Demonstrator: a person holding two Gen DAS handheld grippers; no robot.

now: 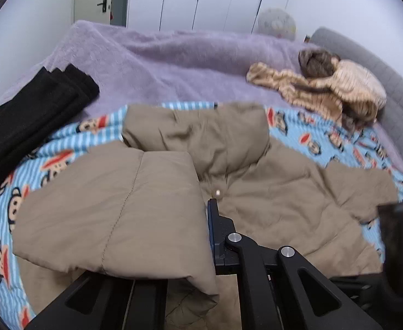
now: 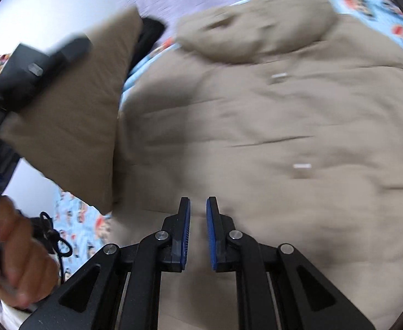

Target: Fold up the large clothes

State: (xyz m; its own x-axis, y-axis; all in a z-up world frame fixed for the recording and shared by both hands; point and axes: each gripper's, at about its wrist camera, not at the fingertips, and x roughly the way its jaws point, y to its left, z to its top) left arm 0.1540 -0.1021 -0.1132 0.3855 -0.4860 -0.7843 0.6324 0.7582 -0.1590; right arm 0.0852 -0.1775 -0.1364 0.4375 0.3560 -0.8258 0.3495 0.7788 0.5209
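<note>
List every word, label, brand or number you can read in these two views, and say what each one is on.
None can be read.
The cartoon monkey blanket shows red patches that may hold lettering, too small and blurred to read.
The tan puffer jacket carries no visible label or brand; its snaps are plain.

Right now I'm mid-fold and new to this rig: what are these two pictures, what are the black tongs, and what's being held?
There is no robot arm. A person carries tongs in each hand, each with a fisheye camera looking along its fingers. The left-wrist picture shows the left tongs clamped on a flap of the tan puffer jacket, held over its front. The right-wrist picture shows the right tongs closed and empty above the jacket. It lies on a cartoon monkey blanket over a lilac blanket. A folded black garment and a striped beige garment lie aside.
</note>
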